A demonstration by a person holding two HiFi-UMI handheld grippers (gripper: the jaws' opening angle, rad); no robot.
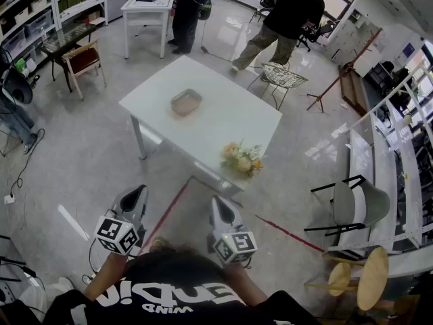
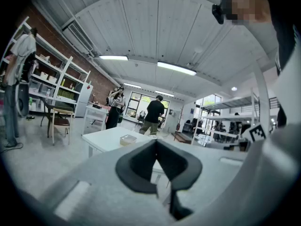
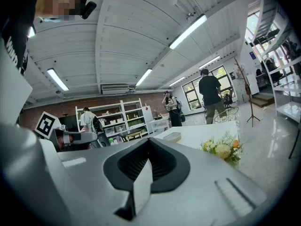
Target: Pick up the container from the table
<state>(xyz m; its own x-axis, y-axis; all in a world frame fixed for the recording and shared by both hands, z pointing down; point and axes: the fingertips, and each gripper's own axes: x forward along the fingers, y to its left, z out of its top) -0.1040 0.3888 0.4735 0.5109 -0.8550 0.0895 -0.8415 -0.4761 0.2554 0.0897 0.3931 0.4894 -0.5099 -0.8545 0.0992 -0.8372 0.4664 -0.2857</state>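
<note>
Grippers nearest: left gripper (image 1: 137,196) and right gripper (image 1: 222,207) are held side by side out front, roughly level, pointing toward the surface (image 1: 230,124) and well short of it. On the left gripper the fingers (image 2: 141,166) are pressed together with nothing between; the right gripper's fingers (image 3: 167,166) are likewise closed on nothing. Reads as an approach pose, pickup not begun. Container (image 1: 186,102) lies flat on the surface toward its far left part, a shallow clear tub by the look, contents can't tell. Both gripper views show it ahead, small and far. Nothing touches it and bare top runs all round, so a grab from the near or left side looks free. Flowers (image 1: 241,158) sit at the near right edge, well apart from the container but roughly on the right gripper's line in, so the left side is probably safer. Fingers need opening before any grasp. Open floor (image 1: 88,161) lies between person and surface, with a red tape line (image 1: 172,208) across it. Wire chair (image 1: 283,78) and people (image 1: 287,15) stand beyond the far edge, clear of the approach.
</note>
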